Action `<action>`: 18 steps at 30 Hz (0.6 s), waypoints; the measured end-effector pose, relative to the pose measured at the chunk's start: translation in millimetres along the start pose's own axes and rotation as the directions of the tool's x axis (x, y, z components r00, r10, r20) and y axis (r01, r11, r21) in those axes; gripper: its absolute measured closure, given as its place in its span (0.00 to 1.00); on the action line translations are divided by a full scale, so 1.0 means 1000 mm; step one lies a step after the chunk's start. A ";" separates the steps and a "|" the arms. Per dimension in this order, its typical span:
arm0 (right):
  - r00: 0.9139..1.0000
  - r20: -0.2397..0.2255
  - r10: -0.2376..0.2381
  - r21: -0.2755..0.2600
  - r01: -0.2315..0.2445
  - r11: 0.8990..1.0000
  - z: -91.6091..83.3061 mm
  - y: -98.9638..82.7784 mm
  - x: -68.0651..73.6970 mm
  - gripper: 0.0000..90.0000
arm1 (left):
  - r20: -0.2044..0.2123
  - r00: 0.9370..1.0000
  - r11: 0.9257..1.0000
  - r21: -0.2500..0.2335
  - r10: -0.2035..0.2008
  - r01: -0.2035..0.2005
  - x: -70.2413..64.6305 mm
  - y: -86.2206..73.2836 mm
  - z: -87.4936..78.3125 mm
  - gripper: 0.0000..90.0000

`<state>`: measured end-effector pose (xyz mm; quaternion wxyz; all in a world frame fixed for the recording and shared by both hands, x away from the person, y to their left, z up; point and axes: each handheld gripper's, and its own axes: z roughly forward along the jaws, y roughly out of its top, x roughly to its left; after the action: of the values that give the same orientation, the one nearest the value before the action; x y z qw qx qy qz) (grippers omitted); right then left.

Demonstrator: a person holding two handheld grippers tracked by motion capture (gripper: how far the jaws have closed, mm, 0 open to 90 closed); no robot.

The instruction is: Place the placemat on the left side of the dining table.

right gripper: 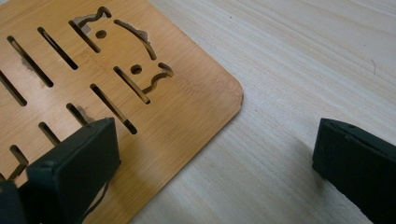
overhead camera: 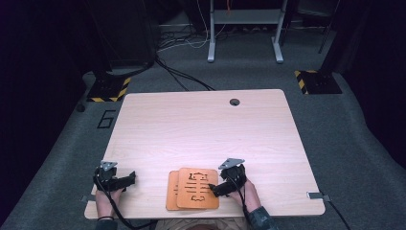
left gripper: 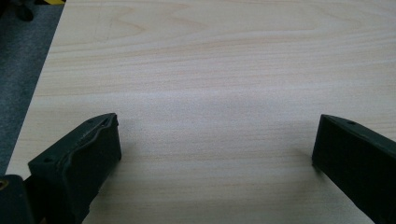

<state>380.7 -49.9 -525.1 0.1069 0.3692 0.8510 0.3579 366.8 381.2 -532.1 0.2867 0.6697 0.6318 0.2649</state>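
While hovering at the near edge of the table (overhead camera: 201,120), right gripper (right gripper: 215,154) spread wide, one jaw over the top wooden board's (right gripper: 154,107) corner, other jaw over bare wood. Two boards stacked, offset. Left gripper (left gripper: 215,149) released, apart, over bare table.

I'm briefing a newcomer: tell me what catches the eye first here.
Two orange wooden boards, stacked and offset, lie at the table's near edge, the top one cut with slots. The right hand-held gripper sits open at its right edge, one jaw over the wood. The left hand-held gripper rests open over bare tabletop.
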 end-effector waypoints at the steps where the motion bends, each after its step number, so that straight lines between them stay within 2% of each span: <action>1: 1.000 0.000 0.000 0.000 0.000 1.000 0.000 0.000 0.000 0.00 | 0.000 1.000 1.000 0.001 0.000 0.000 0.000 0.000 0.000 0.01; 10: 1.000 0.001 -0.005 -0.005 0.005 1.000 0.000 0.000 0.000 0.00 | -0.009 1.000 1.000 0.001 -0.005 0.005 -0.002 0.000 -0.001 0.00; 15: 1.000 0.002 -0.004 -0.007 0.004 1.000 0.000 0.000 0.000 0.00 | 0.025 1.000 1.000 0.003 0.009 -0.009 -0.010 0.000 -0.003 0.00; 18: 1.000 0.002 -0.004 -0.008 0.004 1.000 0.000 0.000 0.000 0.00 | 0.045 0.998 0.999 0.003 0.034 -0.034 -0.018 0.003 -0.006 0.00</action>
<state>380.8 -50.3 -525.5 0.1099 0.3676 0.8501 0.3607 363.3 363.5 -526.1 0.2949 0.6866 0.6142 0.2536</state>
